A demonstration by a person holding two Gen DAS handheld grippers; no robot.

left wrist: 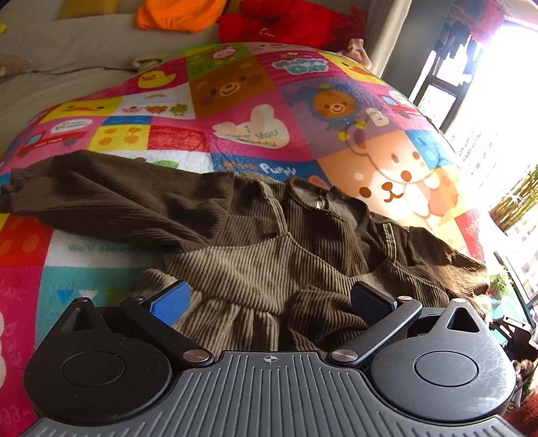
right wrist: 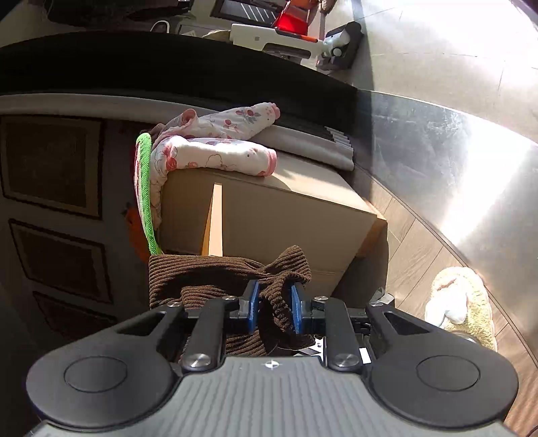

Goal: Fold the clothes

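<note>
Right wrist view, right hand-held gripper (right wrist: 275, 311) pinching brown ribbed sweater (right wrist: 215, 272) (cuff bunched between pads), left hand-held gripper (left wrist: 269, 299) spread.

A beige-sheeted bed (left wrist: 50, 84) carries a bright patchwork cartoon blanket (left wrist: 235, 111); on the blanket lies a crumpled olive-brown ribbed sweater (left wrist: 252, 242). Orange and red clothes (left wrist: 235, 16), perhaps, heap at the bed's far edge.

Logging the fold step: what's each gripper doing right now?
Left gripper: open, over the brown ribbed garment, gripping nothing.
Right gripper: shut on a fold of brown ribbed fabric.
</note>
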